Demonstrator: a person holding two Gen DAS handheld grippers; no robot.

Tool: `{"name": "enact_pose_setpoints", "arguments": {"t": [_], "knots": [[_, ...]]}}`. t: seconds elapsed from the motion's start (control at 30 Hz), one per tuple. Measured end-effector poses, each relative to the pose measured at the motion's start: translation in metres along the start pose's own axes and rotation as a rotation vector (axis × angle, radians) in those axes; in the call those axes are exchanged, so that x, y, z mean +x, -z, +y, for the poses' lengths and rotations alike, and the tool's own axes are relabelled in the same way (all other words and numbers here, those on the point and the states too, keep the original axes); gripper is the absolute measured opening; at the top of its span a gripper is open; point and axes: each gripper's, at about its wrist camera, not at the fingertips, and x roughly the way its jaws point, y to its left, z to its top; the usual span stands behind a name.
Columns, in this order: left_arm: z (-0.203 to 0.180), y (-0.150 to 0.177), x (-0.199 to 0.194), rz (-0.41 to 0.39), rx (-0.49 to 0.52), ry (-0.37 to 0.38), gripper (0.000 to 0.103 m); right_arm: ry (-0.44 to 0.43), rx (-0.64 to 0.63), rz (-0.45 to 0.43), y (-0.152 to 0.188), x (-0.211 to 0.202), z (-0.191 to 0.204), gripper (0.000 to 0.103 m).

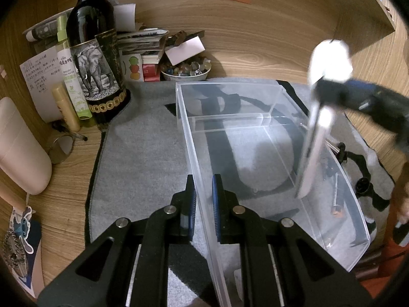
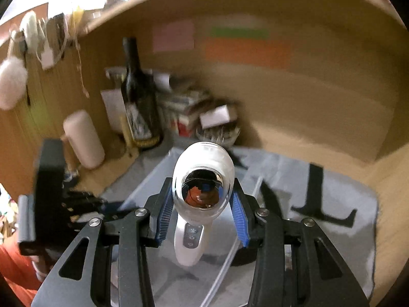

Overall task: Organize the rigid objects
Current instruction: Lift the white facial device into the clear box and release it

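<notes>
A clear plastic box [image 1: 255, 138] with an inner divider lies on a grey mat [image 1: 143, 158]. My left gripper [image 1: 203, 186] is shut on the box's near left wall, one finger on each side. My right gripper [image 2: 202, 199] is shut on a white handheld device [image 2: 202, 179] with a chrome round head and buttons on its handle. In the left wrist view the device [image 1: 317, 128] hangs handle down over the right side of the box, held from the right. The box also shows under the device in the right wrist view [image 2: 153, 179].
A dark wine bottle [image 1: 94, 51] with an elephant label stands at the back left, with small bottles, papers and a bowl of marbles [image 1: 186, 70] beside it. A pink cylinder [image 1: 20, 148] lies left. Black items [image 1: 363, 174] lie right of the box. A wooden wall closes the back.
</notes>
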Motion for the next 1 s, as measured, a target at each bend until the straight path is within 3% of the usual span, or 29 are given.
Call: {"name": "enact_pose_setpoints", "arguments": {"t": [0.53,0.77,1.0], "knots": [[0.002,0.003,-0.001,-0.014,0.012,0.015,0.012,0.001,-0.060,0.281,0.011,0.074,-0.007,0.039],[0.003,0.003,0.000,-0.009,0.025,0.025,0.012,0.049,-0.105,0.281,0.013,0.079,-0.002,0.041],[0.004,0.002,0.000,-0.007,0.023,0.029,0.012,0.067,-0.086,0.226,0.008,0.061,-0.002,0.064]]}}
